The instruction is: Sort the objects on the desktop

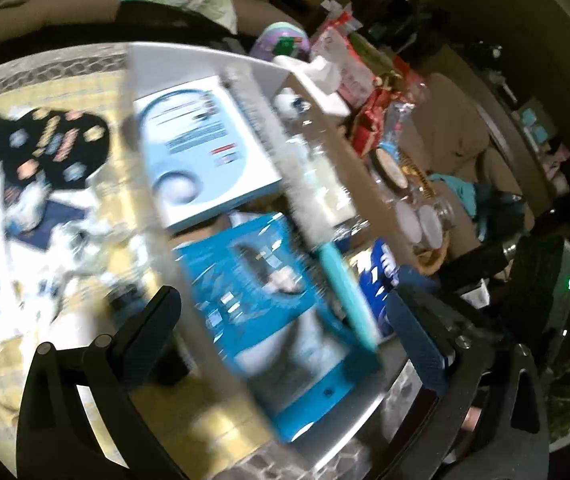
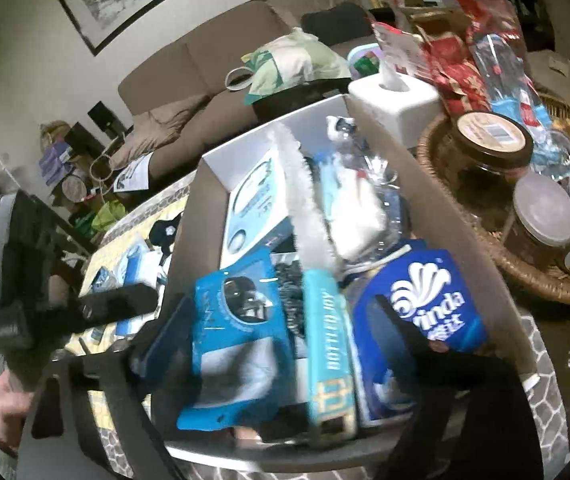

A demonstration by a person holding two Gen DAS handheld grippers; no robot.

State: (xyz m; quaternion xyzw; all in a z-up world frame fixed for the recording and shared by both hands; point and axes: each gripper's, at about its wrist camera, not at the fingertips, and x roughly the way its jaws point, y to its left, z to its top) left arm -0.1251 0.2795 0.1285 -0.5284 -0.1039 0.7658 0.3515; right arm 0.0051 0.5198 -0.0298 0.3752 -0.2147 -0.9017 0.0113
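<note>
A cardboard box (image 2: 465, 240) holds several items. A bottle brush (image 2: 327, 344) with a teal handle and white bristles lies along its middle. Beside the brush are a blue blister pack (image 2: 237, 320), a white and blue carton (image 2: 253, 208), a blue tissue pack (image 2: 429, 304) and a clear plastic bottle (image 2: 361, 200). My right gripper (image 2: 285, 344) hangs open over the box's near end, nothing between its fingers. My left gripper (image 1: 285, 328) is open too, above the box's near left wall (image 1: 153, 184), over the blister pack (image 1: 269, 288) and the brush (image 1: 345, 280). This view is blurred.
A black patterned pouch (image 1: 45, 144) and loose packets lie on the yellow cloth left of the box. A wicker basket (image 2: 525, 276) with lidded jars stands to the right. A white tissue box (image 2: 397, 100) and red snack bags (image 2: 465, 72) sit behind, a brown sofa (image 2: 205, 60) beyond.
</note>
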